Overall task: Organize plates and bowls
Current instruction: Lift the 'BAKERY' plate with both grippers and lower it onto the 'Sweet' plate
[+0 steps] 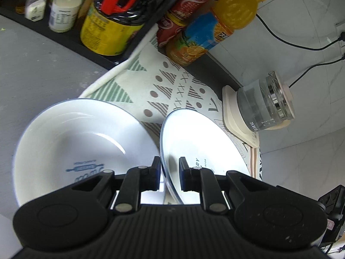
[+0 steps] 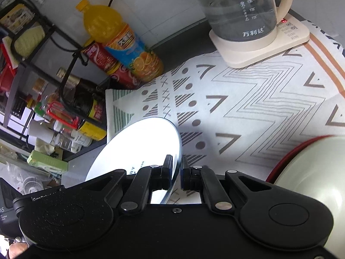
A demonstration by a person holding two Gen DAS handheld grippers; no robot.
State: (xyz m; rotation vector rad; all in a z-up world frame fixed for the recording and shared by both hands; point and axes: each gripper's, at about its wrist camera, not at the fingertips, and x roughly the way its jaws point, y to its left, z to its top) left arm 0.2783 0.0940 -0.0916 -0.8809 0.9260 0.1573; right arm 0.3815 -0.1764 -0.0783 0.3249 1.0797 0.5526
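In the left wrist view my left gripper (image 1: 170, 172) is shut on the near rim of a white plate with a thin blue rim (image 1: 200, 138), which tilts up to the right over the patterned mat (image 1: 133, 82). A white bowl with a blue print (image 1: 75, 138) sits just left of the fingers, its right rim by the left finger. I cannot tell whether it rests on the grey counter. In the right wrist view my right gripper (image 2: 177, 172) is shut on the edge of a white plate (image 2: 138, 146) that tilts up to the left above the mat (image 2: 258, 108).
A glass kettle (image 1: 261, 105) (image 2: 237, 10) on a cream base stands at the mat's far side. An orange juice bottle (image 1: 215, 26) (image 2: 120, 38) and red cans lean by the wall. A rack of jars and bottles (image 1: 107, 28) lines the left. A pale rounded red-rimmed object (image 2: 312, 172) sits at lower right.
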